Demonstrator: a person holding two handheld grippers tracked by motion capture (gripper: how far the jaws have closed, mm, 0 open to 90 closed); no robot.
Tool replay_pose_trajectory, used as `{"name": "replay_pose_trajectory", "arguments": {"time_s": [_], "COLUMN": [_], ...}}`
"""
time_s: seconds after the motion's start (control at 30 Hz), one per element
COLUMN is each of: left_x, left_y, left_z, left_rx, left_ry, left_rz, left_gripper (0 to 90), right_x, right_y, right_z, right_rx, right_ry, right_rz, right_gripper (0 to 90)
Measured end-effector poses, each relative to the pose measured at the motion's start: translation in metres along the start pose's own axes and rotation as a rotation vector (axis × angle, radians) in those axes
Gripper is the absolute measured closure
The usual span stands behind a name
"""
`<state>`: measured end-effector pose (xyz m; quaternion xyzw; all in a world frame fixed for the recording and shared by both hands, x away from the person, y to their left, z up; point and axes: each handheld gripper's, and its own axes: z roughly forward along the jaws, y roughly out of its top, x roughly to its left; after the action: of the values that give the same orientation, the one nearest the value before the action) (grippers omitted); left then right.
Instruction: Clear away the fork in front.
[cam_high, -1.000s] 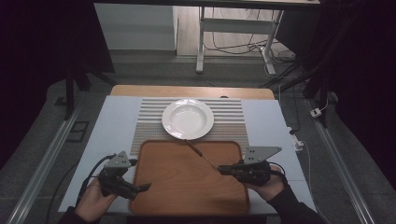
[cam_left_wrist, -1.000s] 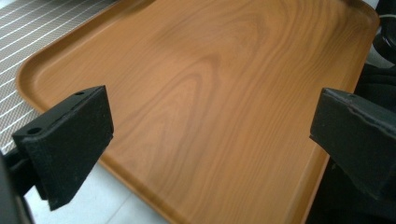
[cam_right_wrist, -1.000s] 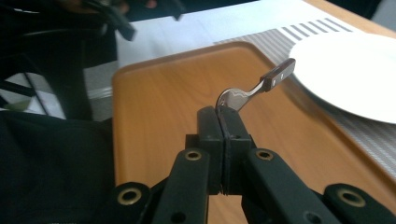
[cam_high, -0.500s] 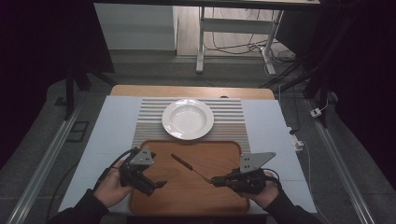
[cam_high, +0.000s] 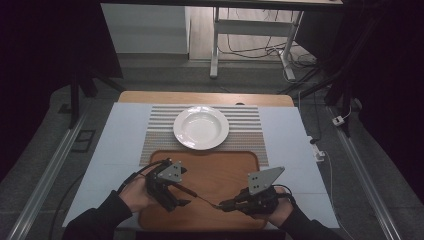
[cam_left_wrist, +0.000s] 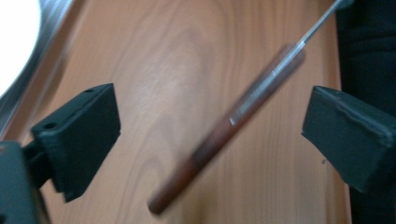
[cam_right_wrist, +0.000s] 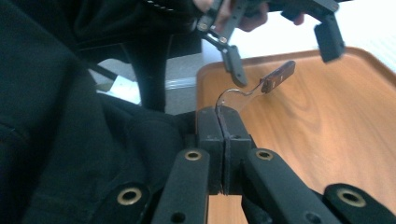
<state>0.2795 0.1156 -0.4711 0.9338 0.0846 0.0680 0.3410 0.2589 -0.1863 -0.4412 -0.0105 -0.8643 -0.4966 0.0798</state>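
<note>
Utensil passed above the wooden tray

The right gripper (cam_right_wrist: 223, 122) is clamped on the metal end of the brown-handled utensil (cam_left_wrist: 233, 122), whose handle lies untouched between the spread jaws of the left gripper (cam_left_wrist: 208, 135), which have just been closing slightly, over the wooden tray (cam_high: 225, 172), near the white plate (cam_high: 201, 127).

High view, overhead, facing forward and down over the desk (cam_high: 125, 145); both gripper views, close and low, face each other across the shared wooden tray (cam_high: 220, 167).
</note>
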Motion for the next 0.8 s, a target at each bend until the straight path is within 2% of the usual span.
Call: {"name": "replay_pose_trajectory", "arguments": {"time_s": [0.03,0.2,0.27,0.33,0.37,0.4,0.43,0.47,0.53,0.57,0.63,0.8], "left_x": [-0.001,-0.005,-0.007,-0.01,-0.012,-0.013,-0.015,-0.015,-0.017,-0.017,-0.018,-0.021], "left_y": [0.0,0.001,0.001,0.001,0.001,0.001,0.001,0.001,0.0,0.001,0.001,0.002], "left_z": [0.001,0.002,0.001,0.001,0.001,0.001,0.002,0.001,0.002,0.002,0.002,0.003], "left_rx": [0.004,0.009,0.004,0.002,0.0,0.0,0.005,0.012,0.002,0.012,0.011,0.031], "left_ry": [-0.005,-0.018,-0.033,-0.05,-0.064,-0.07,-0.103,-0.112,-0.12,-0.134,-0.147,-0.165], "left_rz": [0.017,0.098,0.134,0.171,0.185,0.205,0.221,0.241,0.24,0.258,0.276,0.328], "left_gripper": [9.6,17.8,23.8,33.7,33.7,37.5,48.5,53.6,61.8,61.8,72.2,75.4], "right_x": [0.001,0.003,0.003,0.003,0.003,0.003,0.004,0.003,0.003,0.003,0.002,0.001], "right_y": [0.001,0.001,0.001,0.001,0.001,0.001,0.001,0.001,0.0,0.0,0.0,-0.001], "right_z": [0.001,0.004,0.005,0.006,0.006,0.006,0.007,0.007,0.007,0.007,0.007,0.008], "right_rx": [0.004,0.02,0.03,0.04,0.04,0.043,0.048,0.052,0.053,0.053,0.054,0.056], "right_ry": [0.017,0.05,0.06,0.077,0.077,0.084,0.086,0.089,0.093,0.093,0.095,0.114], "right_rz": [-0.009,-0.023,-0.029,-0.037,-0.037,-0.038,-0.039,-0.038,-0.034,-0.034,-0.027,-0.015], "right_gripper": [89.1,89.1,89.2,89.2,89.2,89.2,89.1,89.1,89.0,89.0,88.9,88.8]}}
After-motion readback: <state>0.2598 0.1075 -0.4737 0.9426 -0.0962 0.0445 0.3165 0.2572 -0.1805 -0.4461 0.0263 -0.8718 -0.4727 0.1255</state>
